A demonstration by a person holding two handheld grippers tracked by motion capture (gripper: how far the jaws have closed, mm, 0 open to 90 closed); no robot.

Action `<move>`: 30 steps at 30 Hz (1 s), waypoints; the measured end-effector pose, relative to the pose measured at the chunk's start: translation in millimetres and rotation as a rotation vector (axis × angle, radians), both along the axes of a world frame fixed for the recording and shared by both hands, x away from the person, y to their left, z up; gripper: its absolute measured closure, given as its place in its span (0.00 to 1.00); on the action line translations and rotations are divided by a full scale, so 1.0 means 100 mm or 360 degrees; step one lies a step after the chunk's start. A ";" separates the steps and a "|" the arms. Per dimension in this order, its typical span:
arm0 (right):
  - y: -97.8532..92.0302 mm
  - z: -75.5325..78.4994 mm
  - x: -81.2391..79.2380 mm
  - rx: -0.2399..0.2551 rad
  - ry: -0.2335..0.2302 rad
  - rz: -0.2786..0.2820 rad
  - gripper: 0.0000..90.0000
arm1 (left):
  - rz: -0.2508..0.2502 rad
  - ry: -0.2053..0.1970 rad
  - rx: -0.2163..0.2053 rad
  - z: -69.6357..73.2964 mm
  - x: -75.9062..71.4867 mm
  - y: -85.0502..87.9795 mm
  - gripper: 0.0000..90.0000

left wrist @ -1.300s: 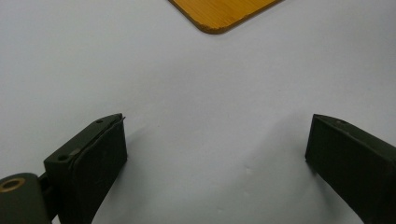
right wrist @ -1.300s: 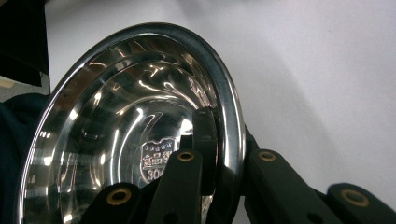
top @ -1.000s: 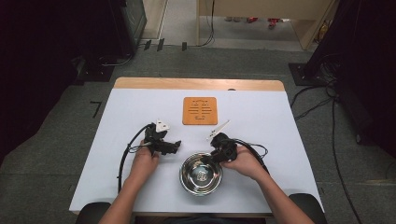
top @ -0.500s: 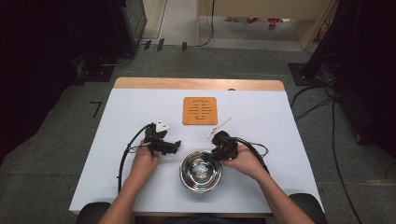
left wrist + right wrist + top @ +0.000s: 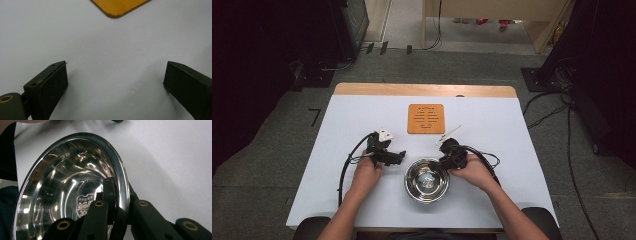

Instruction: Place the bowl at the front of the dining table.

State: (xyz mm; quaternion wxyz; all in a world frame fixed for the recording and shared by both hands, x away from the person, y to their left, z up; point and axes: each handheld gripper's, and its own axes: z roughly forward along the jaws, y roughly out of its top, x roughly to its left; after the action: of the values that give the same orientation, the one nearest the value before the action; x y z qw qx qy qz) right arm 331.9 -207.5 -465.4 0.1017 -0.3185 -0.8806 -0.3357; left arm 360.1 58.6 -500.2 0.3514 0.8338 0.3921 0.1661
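A shiny steel bowl [image 5: 427, 180] sits near the front edge of the white table [image 5: 507, 130], between the person's two hands. My right gripper [image 5: 443, 161] is shut on the bowl's right rim; in the right gripper view one jaw lies inside the steel bowl [image 5: 62, 192] and the other outside its wall, with the right gripper [image 5: 122, 202] pinching the rim. My left gripper [image 5: 399, 156] rests on the table just left of the bowl. Its jaws stand wide apart over bare tabletop in the left gripper view, with nothing in the left gripper [image 5: 115, 77].
An orange wooden trivet [image 5: 426, 118] lies behind the bowl at mid-table, its corner also showing as the trivet [image 5: 120, 6] ahead of the left jaws. Black cables trail from both grippers. Dark equipment and cables stand on the floor around the table.
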 end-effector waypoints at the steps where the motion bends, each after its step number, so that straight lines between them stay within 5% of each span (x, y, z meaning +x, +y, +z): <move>1: -0.01 0.00 0.01 0.0003 0.0002 -0.0015 0.96 | 0.0001 0.0001 -0.0001 0.00 0.00 0.00 0.06; 30: -0.09 0.00 0.15 0.0037 -0.0015 -0.0194 0.96 | -0.0002 0.0002 0.0004 0.00 0.00 0.00 0.06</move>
State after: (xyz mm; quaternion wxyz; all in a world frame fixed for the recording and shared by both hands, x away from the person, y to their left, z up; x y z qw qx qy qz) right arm 347.3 -216.7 -465.4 0.0805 -0.3689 -0.8561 -0.3530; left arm 360.1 58.8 -500.1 0.3502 0.8345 0.3917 0.1660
